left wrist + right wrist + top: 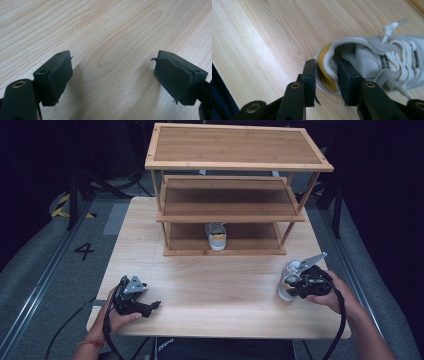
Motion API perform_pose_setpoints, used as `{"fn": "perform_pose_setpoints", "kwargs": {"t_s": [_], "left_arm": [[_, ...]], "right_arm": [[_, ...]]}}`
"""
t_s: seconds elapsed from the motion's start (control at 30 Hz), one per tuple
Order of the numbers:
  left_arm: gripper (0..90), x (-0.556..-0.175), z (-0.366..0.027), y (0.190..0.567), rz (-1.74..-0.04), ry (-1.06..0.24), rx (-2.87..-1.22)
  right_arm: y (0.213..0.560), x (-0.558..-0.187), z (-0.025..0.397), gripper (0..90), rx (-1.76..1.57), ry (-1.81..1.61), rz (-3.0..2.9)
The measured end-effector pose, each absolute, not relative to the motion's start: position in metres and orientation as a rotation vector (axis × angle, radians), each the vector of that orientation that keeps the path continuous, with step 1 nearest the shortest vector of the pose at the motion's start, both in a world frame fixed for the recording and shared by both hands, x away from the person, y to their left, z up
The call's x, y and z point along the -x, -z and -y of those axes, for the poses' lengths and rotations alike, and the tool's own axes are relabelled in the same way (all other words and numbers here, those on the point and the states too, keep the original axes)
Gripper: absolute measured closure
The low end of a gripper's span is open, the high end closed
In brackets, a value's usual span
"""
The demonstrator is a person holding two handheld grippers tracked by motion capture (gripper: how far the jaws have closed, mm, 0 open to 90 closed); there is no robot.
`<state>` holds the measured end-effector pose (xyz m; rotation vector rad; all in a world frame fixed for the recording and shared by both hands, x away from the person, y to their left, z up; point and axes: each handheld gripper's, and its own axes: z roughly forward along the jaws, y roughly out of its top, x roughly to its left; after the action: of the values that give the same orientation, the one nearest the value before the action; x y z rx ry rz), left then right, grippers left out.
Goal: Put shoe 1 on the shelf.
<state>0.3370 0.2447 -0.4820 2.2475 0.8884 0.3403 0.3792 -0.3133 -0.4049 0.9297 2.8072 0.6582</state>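
My right hand-held gripper (325, 83) clamps the heel collar of a white-and-yellow sneaker (372, 62), one jaw inside, one outside, at the bench's (210, 285) four o'clock corner. The left hand-held gripper (145, 306) rests spread and empty at eight o'clock. The narrow heel hold could let the toe sag or slip when lifted. The sneaker's long axis runs toward twelve o'clock, toe toward the shoe rack (235, 162).

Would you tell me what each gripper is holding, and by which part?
The right gripper clamps the shoe by its heel collar, one jaw inside. The left gripper is open and holds nothing.
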Motion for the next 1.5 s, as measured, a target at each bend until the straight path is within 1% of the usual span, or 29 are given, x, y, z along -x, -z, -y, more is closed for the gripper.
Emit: {"fn": "perform_pose_setpoints", "kwargs": {"t_s": [0.17,0.2,0.37,0.4,0.47,0.53,0.67,0.83,1.03,1.3,1.5], "left_arm": [[15.4,-0.337,-0.245,0.482,-0.891,-0.338,-2.245],[15.4,-0.337,-0.244,0.482,-0.893,-0.337,-2.244],[15.4,-0.337,-0.244,0.482,-0.892,-0.338,-2.246],[15.4,-0.337,-0.244,0.482,-0.895,-0.333,-2.243],[15.3,-0.337,-0.244,0.482,-0.896,-0.333,-2.242],[15.4,-0.337,-0.245,0.482,-0.890,-0.340,-2.247],[15.3,-0.337,-0.244,0.483,-0.896,-0.329,-2.238],[15.1,-0.337,-0.244,0.482,-0.895,-0.334,-2.240],[15.0,-0.337,-0.244,0.482,-0.898,-0.334,-2.240],[14.9,-0.337,-0.244,0.482,-0.897,-0.333,-2.239],[14.9,-0.337,-0.244,0.482,-0.897,-0.332,-2.240]], "right_arm": [[0.408,-0.383,0.308,58.1,-1.006,-0.676,-2.826],[0.410,-0.384,0.305,54.7,-1.019,-0.670,-2.823],[0.423,-0.396,0.293,52.4,-1.170,-0.678,-2.799],[0.425,-0.398,0.292,54.7,-1.190,-0.657,-2.791],[0.429,-0.398,0.292,62.5,-1.195,-0.633,-2.778],[0.431,-0.398,0.297,67.6,-1.208,-0.689,-2.780],[0.430,-0.393,0.299,73.4,-1.169,-0.703,-2.774],[0.427,-0.392,0.296,73.6,-1.091,-0.724,-2.811],[0.418,-0.396,0.274,73.6,-0.942,-0.695,-2.849],[0.400,-0.412,0.240,73.5,-0.709,-0.679,-2.879],[0.391,-0.433,0.215,73.4,-0.558,-0.697,-2.899]]}}
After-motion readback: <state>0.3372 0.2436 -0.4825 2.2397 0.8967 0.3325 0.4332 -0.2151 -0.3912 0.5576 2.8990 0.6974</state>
